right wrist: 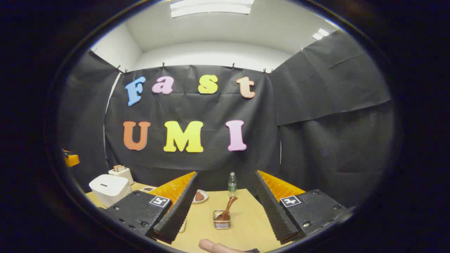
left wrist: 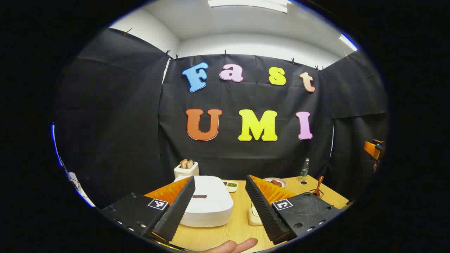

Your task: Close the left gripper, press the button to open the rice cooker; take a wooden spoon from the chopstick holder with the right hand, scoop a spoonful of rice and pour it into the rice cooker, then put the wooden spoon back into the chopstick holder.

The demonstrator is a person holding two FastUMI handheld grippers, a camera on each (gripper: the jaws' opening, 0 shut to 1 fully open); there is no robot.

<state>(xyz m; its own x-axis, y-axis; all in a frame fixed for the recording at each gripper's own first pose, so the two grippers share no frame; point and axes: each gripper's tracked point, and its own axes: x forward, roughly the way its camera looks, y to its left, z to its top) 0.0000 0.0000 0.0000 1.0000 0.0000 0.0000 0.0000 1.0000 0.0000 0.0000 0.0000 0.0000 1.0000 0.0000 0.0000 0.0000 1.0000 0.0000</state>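
Note:
The white rice cooker (left wrist: pixel 207 205) stands on the wooden table with its lid down and a dark button strip (left wrist: pixel 199 196) on top. My left gripper (left wrist: pixel 219 179) is open, above and before the cooker, touching nothing. The cooker (right wrist: pixel 109 188) also shows far left in the right gripper view. A wooden spoon (right wrist: pixel 228 207) leans in the small wire chopstick holder (right wrist: pixel 221 220), straight ahead of my open right gripper (right wrist: pixel 225 174), which is empty. The spoon (left wrist: pixel 318 189) appears at the table's right side in the left gripper view.
A toaster (left wrist: pixel 186 168) with bread stands behind the cooker. A green bottle (right wrist: pixel 231 184), a plate of food (right wrist: pixel 199 196) and a small dish (left wrist: pixel 230 185) sit at the back. A cream container (left wrist: pixel 254 214) lies partly behind my left gripper's right finger. A fingertip (left wrist: pixel 232 246) shows at the bottom.

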